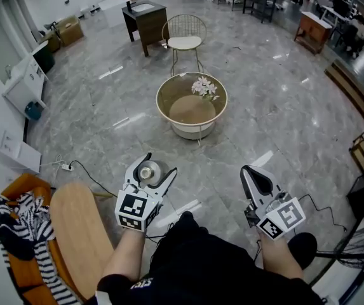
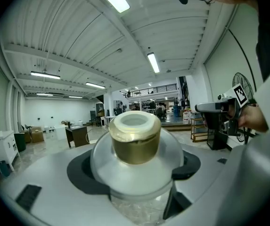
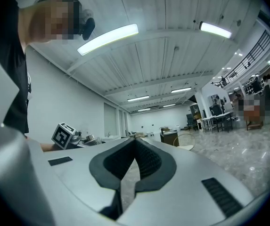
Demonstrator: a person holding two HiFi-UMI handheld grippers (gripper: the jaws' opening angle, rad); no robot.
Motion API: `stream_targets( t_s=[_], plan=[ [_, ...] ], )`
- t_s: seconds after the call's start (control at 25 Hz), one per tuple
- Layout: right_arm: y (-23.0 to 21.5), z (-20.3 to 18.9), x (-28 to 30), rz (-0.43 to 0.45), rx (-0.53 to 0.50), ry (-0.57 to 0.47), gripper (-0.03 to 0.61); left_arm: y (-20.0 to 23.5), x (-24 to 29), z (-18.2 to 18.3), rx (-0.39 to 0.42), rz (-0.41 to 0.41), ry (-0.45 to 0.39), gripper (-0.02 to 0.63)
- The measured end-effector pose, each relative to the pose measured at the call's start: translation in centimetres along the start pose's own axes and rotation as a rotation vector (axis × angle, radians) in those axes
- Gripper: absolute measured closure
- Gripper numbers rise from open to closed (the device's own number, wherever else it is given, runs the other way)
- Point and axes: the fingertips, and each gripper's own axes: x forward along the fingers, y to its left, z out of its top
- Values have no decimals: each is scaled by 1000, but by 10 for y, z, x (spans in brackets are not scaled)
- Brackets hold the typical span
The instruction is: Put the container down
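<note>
Left claw (image 1: 158, 165) clamps a clear, gold-capped container (image 2: 135, 140), apparently glass.

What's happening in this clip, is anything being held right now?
A person stands in a large hall with a gripper in each hand. The left gripper is shut on a clear container with a gold cap, carried in the air over the floor, not yet put down. The right gripper is shut with nothing between its jaws. A round glass-topped table with flowers on it stands a little way ahead, apart from both grippers.
</note>
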Motion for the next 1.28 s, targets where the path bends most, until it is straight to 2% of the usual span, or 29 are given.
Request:
stream_targets(
  t_s=[0.32, 0.56, 0.8, 1.28],
  plan=[
    [-48, -7, 2, -45, 14, 33, 565, -10, 59, 0, -8, -49, 4, 265],
    [-94, -12, 36, -63, 31, 68, 565, 9, 116, 1, -27, -70, 8, 265],
    [-155, -15, 94, -60, 51, 94, 565, 42, 193, 7, -21, -89, 30, 265],
    [-278, -24, 232, -67, 97, 148, 563, 137, 350, 7, -32, -109, 55, 267]
  ],
)
